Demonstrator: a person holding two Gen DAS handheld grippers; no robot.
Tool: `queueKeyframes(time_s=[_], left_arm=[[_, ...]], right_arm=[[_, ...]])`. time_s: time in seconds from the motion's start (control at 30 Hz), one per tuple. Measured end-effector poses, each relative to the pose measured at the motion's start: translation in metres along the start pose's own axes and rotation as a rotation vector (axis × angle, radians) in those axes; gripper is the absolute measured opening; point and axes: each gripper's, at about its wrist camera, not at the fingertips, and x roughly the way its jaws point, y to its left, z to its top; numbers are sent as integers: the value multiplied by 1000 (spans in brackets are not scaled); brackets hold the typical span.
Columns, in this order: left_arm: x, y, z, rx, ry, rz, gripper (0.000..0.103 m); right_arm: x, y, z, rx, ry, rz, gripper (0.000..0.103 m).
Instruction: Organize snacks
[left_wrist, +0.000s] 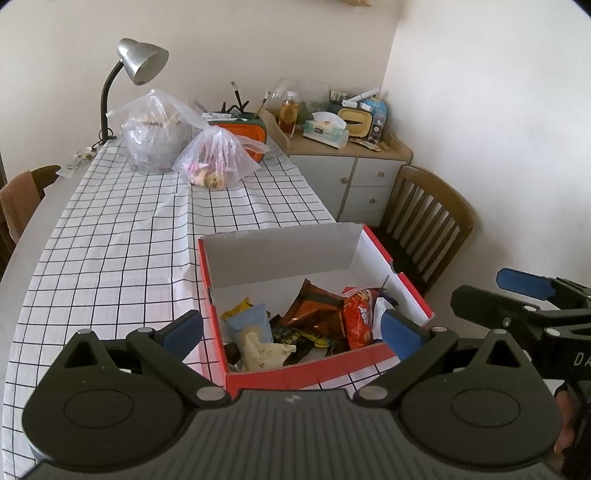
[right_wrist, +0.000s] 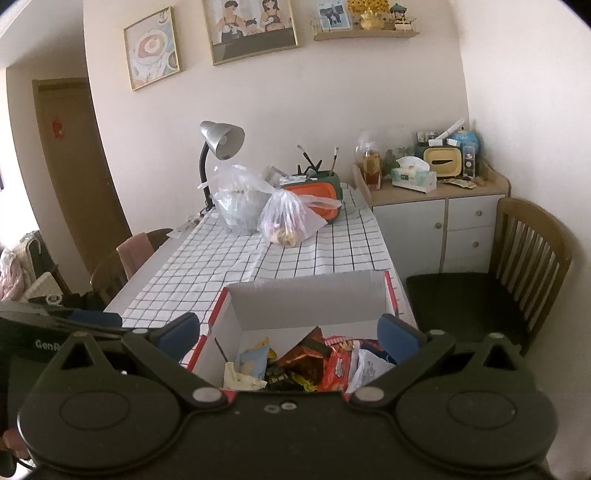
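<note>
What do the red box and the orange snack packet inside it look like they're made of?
Red box: looks like cardboard, red printed outside, plain matte grey inside, with folded flaps. Orange snack packet: probably thin plastic film, glossy and crinkled with highlights.

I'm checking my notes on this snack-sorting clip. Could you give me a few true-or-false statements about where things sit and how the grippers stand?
1. The snack packets lie inside the red box. True.
2. The left hand-held gripper is clamped on a packet. False: its jaws stand wide open with nothing pressed between them.
3. Two clear plastic bags sit at the far end of the checked tablecloth. True.
4. The desk lamp stands on the cabinet. False: it stands at the table's far corner, beside the bags.
5. The right hand-held gripper is open. True.
</note>
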Motion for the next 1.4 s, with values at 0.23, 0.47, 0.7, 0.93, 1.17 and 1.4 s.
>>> queueKeyframes(time_s=[0.23,0.47,0.7,0.93,1.17,1.4], left_arm=[[-2,-1,-1,-1,-9,3,103],[-3,-2,0,-6,-14,4,103],[-6,-3,0,-7,-23,16,103],[-6,-4,0,-3,-24,18,103],[-8,-5,2,-2,-28,12,103],[-12,-5,2,-5,-42,2,103]], right_arm=[[-1,1,1,-3,-7,-20,103],[1,0,-1,1,-6,-8,103],[2,-5,-2,40,14,-26,103],[1,-3,-4,41,8,-17,103],[1,-4,-3,53,2,-40,103],[4,-2,-3,31,3,-58,103]])
